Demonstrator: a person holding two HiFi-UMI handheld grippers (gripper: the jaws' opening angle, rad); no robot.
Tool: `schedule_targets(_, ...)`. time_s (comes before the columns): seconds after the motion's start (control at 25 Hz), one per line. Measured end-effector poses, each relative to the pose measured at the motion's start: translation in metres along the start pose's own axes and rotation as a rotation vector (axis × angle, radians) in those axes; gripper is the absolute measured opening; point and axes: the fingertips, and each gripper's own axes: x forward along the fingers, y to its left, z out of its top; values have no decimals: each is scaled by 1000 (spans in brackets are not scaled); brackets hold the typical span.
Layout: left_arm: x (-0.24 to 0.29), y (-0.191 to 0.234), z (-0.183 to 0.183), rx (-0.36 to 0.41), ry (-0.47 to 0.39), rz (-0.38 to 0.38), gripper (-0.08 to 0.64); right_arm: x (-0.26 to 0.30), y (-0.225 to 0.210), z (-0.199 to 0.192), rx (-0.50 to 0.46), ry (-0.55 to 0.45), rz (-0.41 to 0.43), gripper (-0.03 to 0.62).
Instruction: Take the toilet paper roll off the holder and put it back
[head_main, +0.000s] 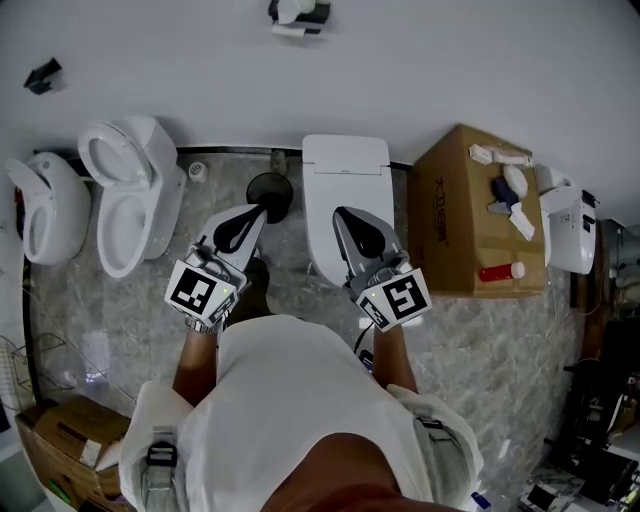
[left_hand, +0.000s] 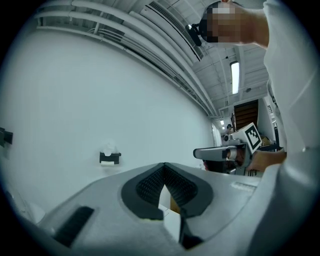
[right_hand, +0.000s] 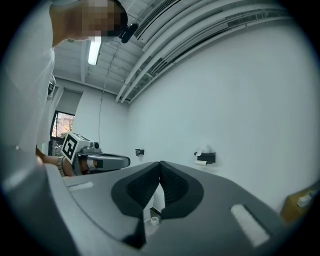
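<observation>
The left claw (left_hand: 163, 169) and right claw (right_hand: 160, 166) are both closed and empty, well apart from the roll (right_hand: 201, 162) on the wall holder (right_hand: 208, 157).

Left hand-held gripper (left_hand: 164, 171), jaws together, toilet paper holder (left_hand: 110, 158) on white wall (left_hand: 100, 100) beyond

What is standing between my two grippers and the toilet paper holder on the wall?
Nothing visible at gripper height: both gripper views show open air to the toilet paper holder. Below, a closed white toilet stands on the floor between you and that wall, so expect to reach over it.
</observation>
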Motion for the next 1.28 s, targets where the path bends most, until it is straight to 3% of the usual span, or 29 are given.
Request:
schedule_targets(0.52,86,219,16,-12,7,-106,-3,230,-72,23,8,2,-50,2)
schedule_targets(0.88,134,272,15,-32,20,-154,-3,279,-121,6,63,25,-109,1)
schedule_targets(1.28,182,293,11,-41,42,-108,-3,308,-177,11,60,13,-76,2)
